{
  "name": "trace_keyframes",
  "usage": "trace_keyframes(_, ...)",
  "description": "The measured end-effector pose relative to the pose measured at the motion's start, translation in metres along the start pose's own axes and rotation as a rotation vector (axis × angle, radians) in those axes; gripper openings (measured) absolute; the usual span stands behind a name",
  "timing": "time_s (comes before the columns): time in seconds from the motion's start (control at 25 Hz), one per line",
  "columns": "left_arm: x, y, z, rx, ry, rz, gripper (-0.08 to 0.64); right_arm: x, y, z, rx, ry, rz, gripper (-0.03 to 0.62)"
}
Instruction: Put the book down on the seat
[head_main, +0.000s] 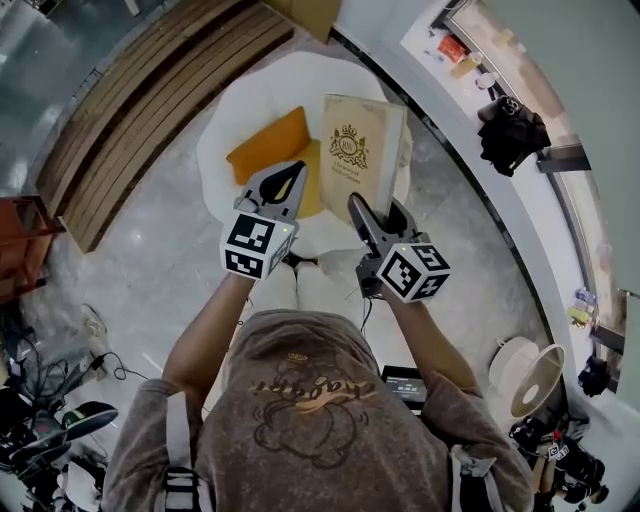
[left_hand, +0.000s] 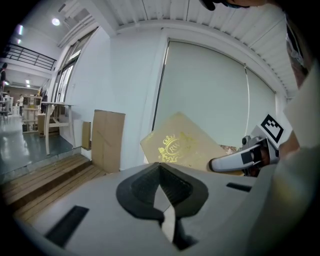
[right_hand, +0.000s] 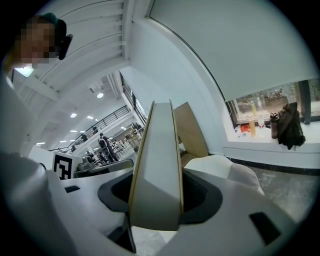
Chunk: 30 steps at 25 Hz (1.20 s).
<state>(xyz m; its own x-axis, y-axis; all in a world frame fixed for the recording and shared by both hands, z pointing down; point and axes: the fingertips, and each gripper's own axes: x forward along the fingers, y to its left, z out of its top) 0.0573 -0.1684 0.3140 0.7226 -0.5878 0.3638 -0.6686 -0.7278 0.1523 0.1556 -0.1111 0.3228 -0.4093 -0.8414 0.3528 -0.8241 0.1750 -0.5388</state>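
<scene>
The book (head_main: 362, 148), cream with a gold crown crest, stands upright over the white round seat (head_main: 245, 95). My right gripper (head_main: 372, 212) is shut on its lower edge. In the right gripper view the book (right_hand: 157, 150) shows edge-on, clamped between the jaws of the right gripper (right_hand: 155, 197), with the seat (right_hand: 227, 167) beyond it. An orange cushion (head_main: 268, 143) lies on the seat to the left of the book. My left gripper (head_main: 280, 188) hovers over the cushion's near edge, shut and empty. The left gripper view shows its own closed jaws (left_hand: 161, 192), the book's cover (left_hand: 180, 147) and the right gripper (left_hand: 240, 159).
A slatted wooden platform (head_main: 150, 100) runs along the left. A cardboard sheet (left_hand: 107, 140) leans on the wall behind the seat. On the window ledge at the right lies a black bag (head_main: 512, 130). A white fan (head_main: 530, 375) and cables lie on the floor near the person.
</scene>
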Motion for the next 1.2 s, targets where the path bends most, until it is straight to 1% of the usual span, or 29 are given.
trace_keyframes(0.24, 0.017, 0.015, -0.02, -0.017, 0.021, 0.007, 0.005, 0.022, -0.011, -0.007, 0.004, -0.005, -0.01, 0.239)
trace_keyframes(0.4, 0.029, 0.023, -0.041, -0.055, 0.038, 0.01, 0.005, 0.035, -0.024, -0.015, -0.011, -0.008, -0.026, 0.239)
trace_keyframes(0.64, 0.054, 0.036, -0.055, -0.094, 0.047, 0.012, 0.005, 0.054, -0.046, -0.023, -0.009, -0.002, -0.044, 0.239)
trace_keyframes(0.8, 0.07, 0.045, -0.066, -0.099, 0.043, 0.01, 0.005, 0.068, -0.057, -0.032, -0.018, 0.005, -0.046, 0.239)
trace_keyframes(0.96, 0.085, 0.055, -0.09, -0.119, 0.059, 0.013, 0.005, 0.083, -0.07, -0.047, -0.019, 0.014, -0.047, 0.239)
trace_keyframes(1.2, 0.096, 0.074, -0.135, -0.106, 0.107, 0.025, 0.005, 0.108, -0.087, -0.08, -0.02, 0.038, -0.064, 0.239)
